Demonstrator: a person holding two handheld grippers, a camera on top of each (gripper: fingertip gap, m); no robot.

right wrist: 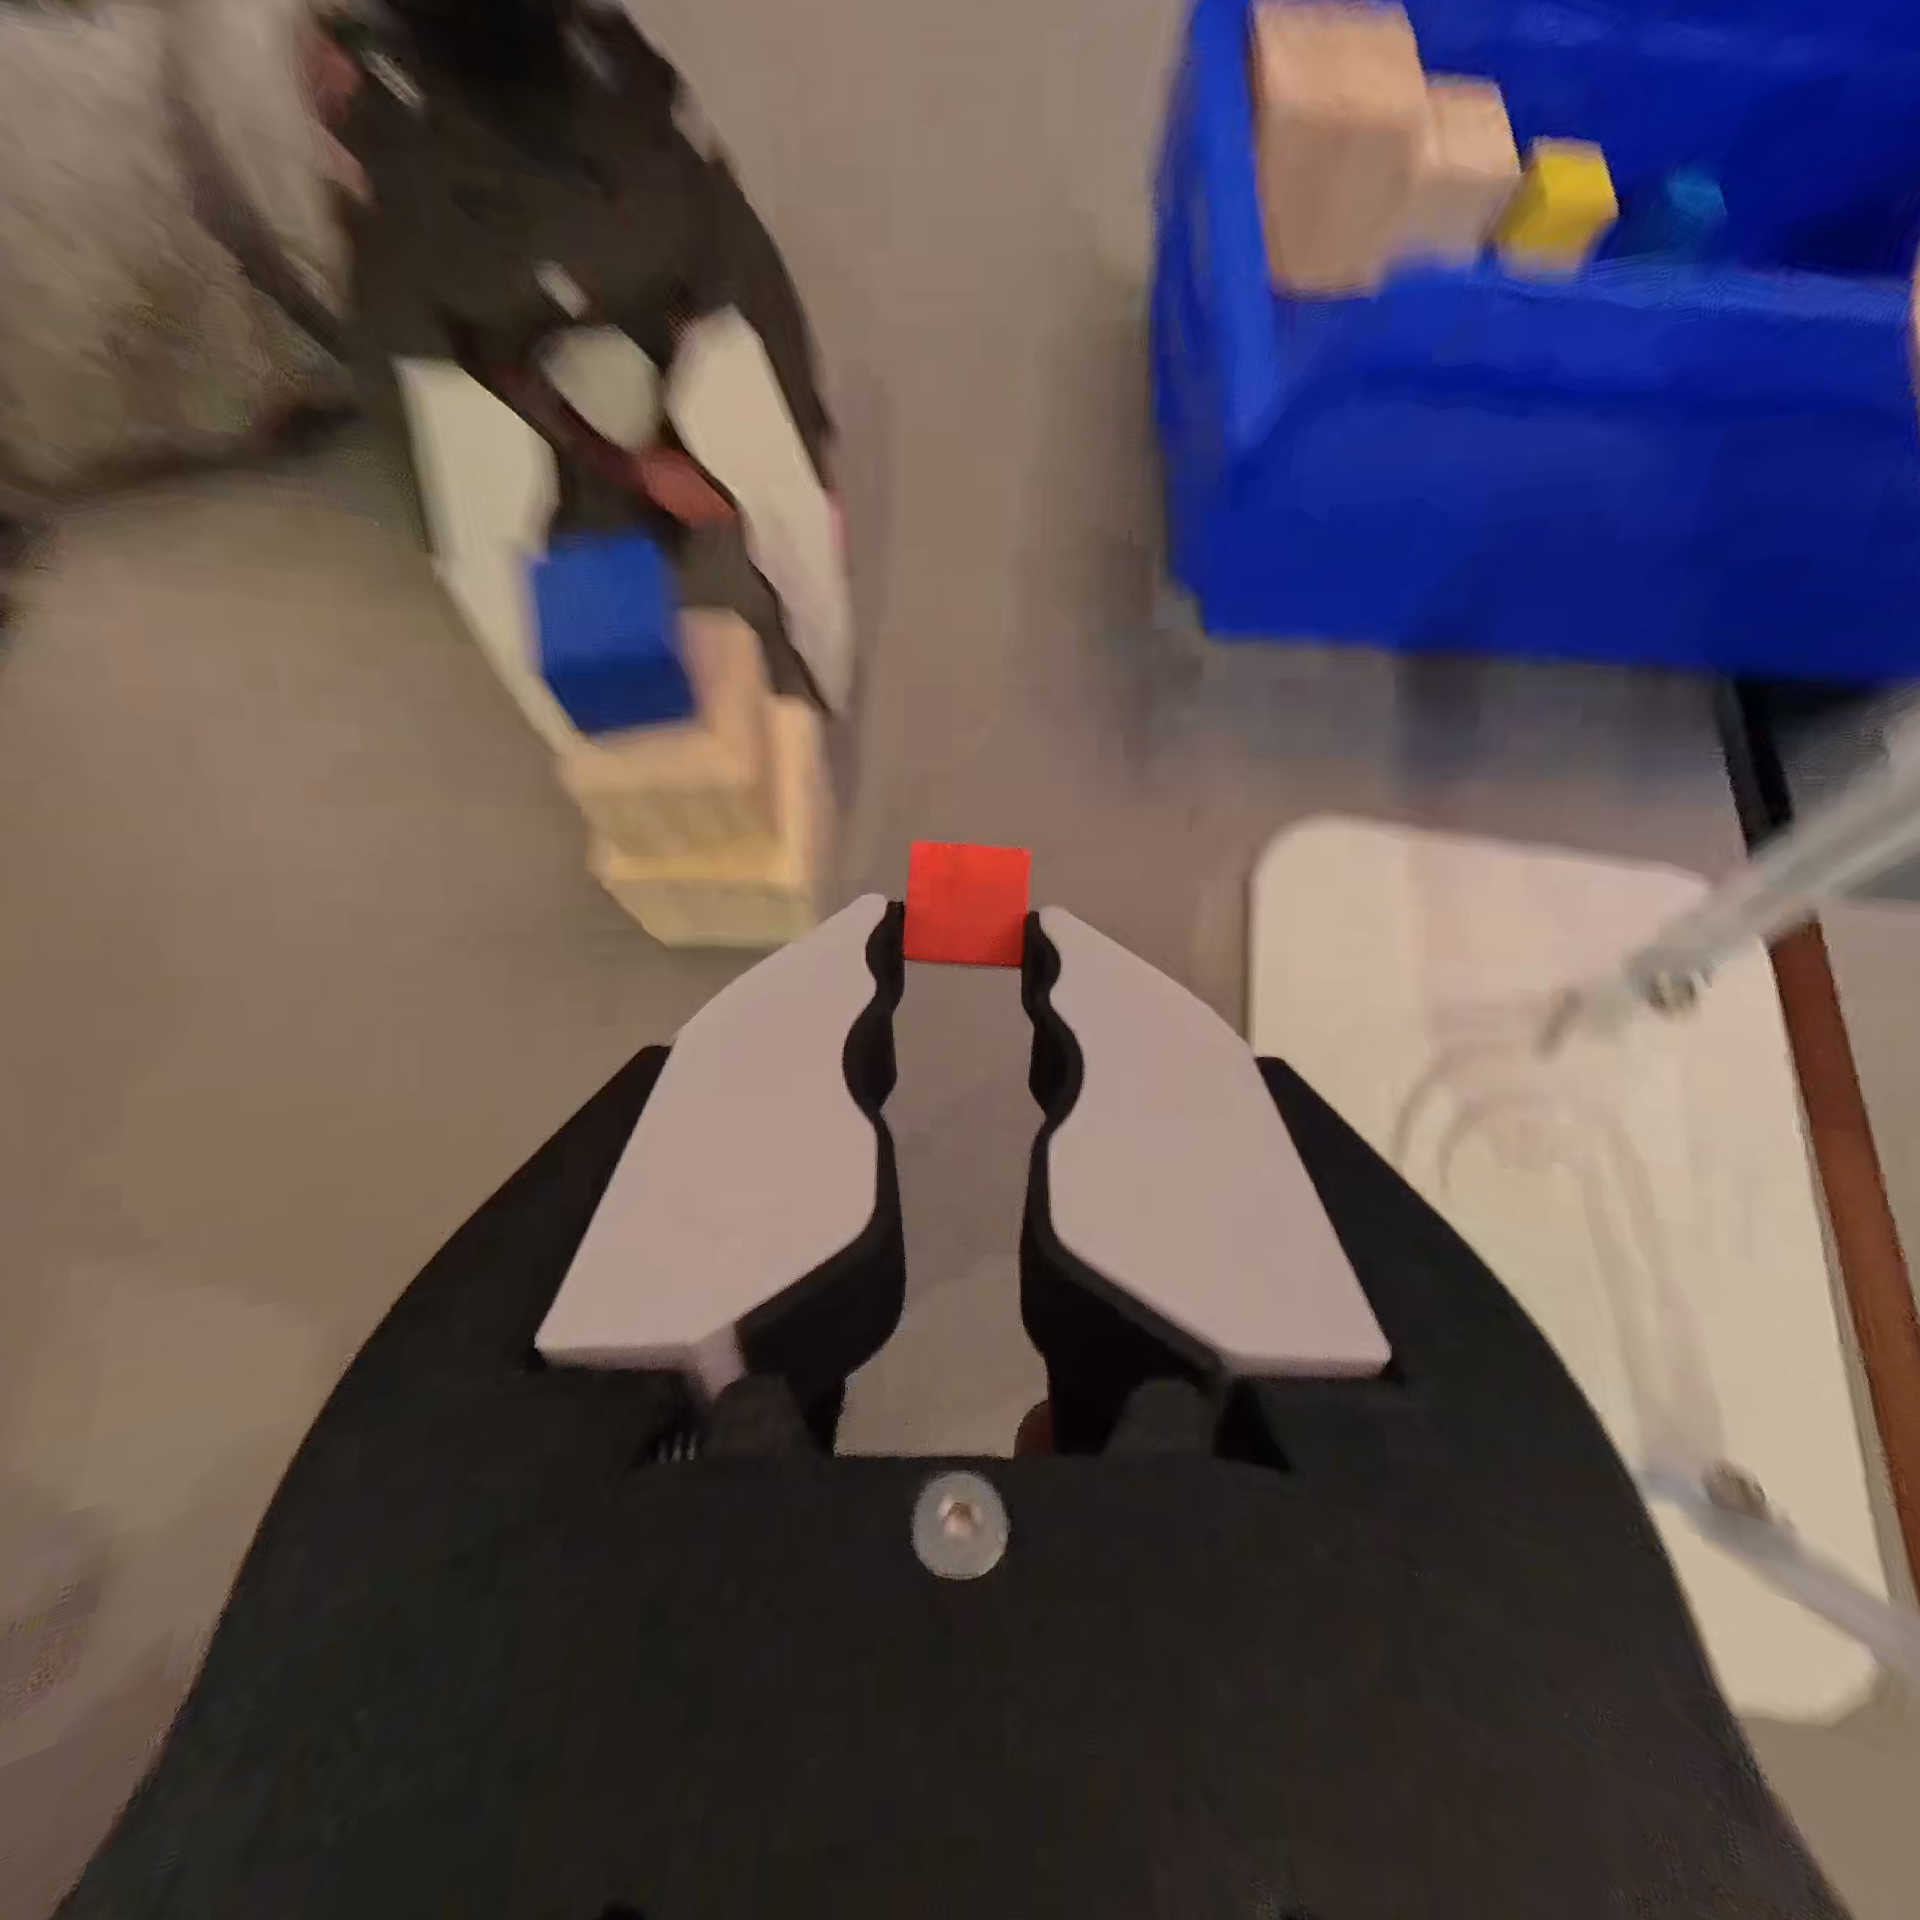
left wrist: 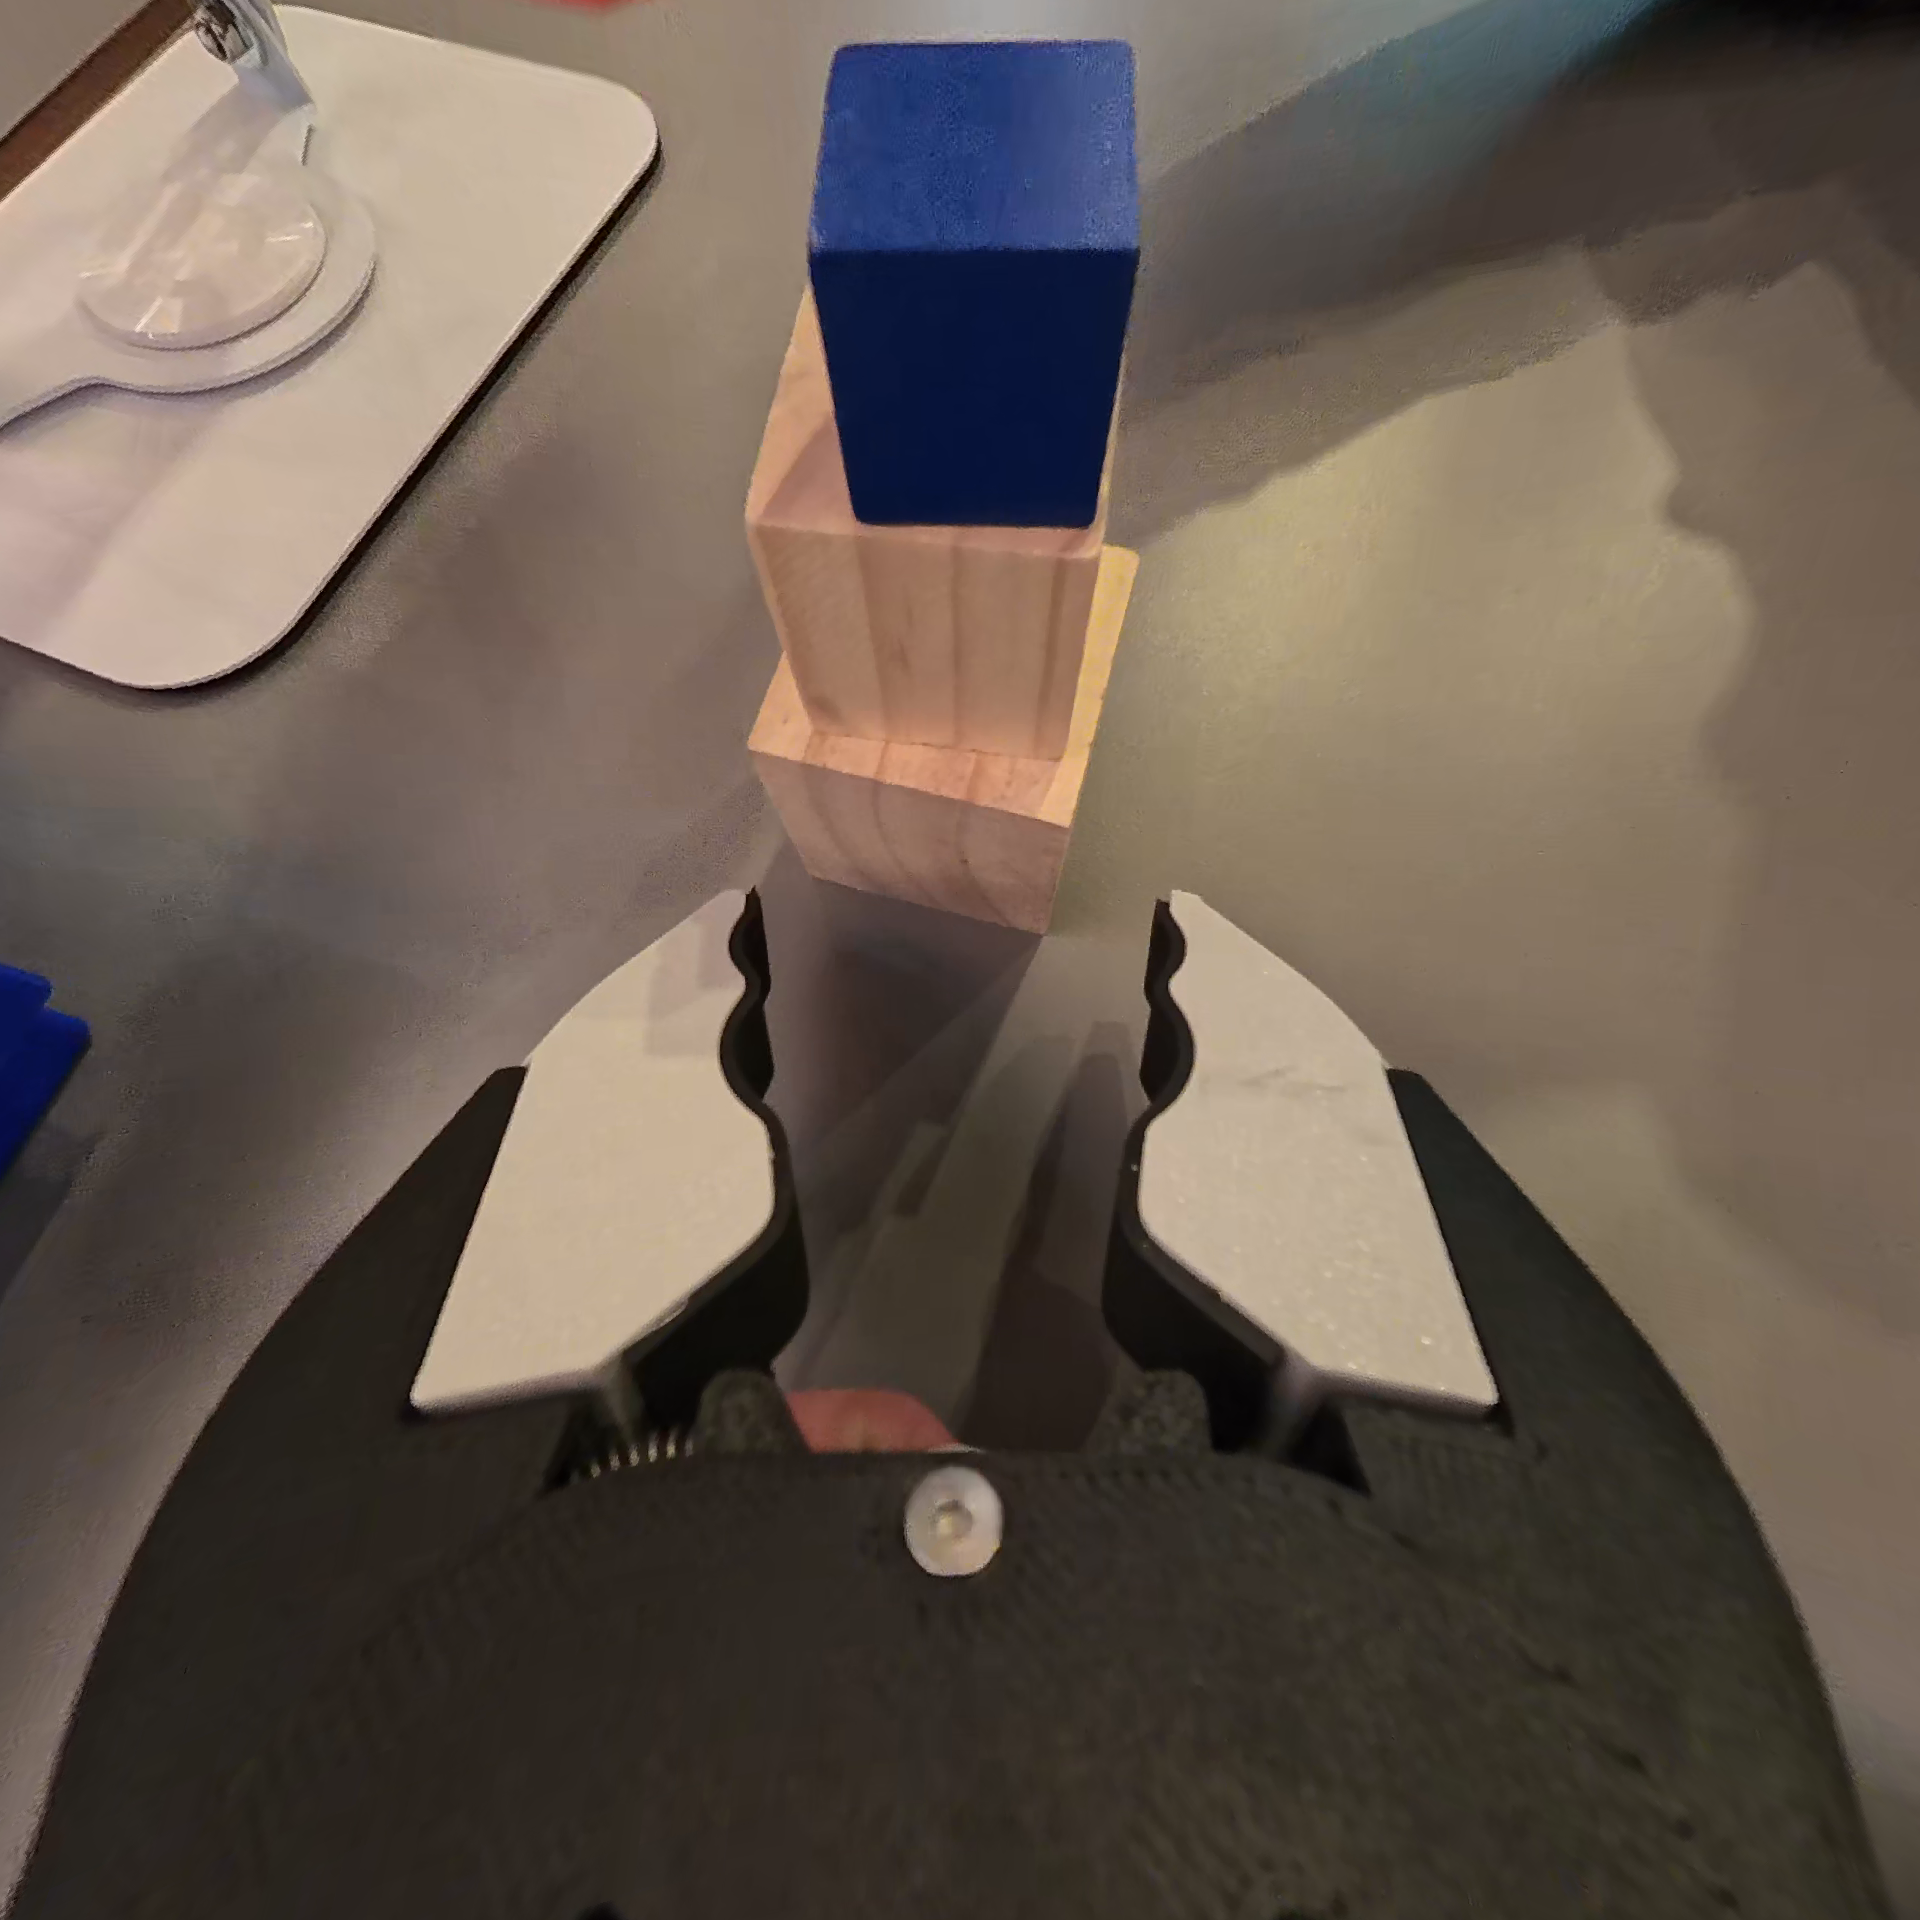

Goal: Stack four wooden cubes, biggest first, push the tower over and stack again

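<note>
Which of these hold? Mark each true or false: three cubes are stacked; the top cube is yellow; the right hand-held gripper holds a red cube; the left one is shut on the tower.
1. Three cubes are stacked: true; blue cube on two plain wooden cubes.
2. Top cube is yellow: false; blue.
3. The right hand-held gripper holds the red cube: true.
4. The left hand-held gripper is shut on the tower: false; open, short of it.
</note>
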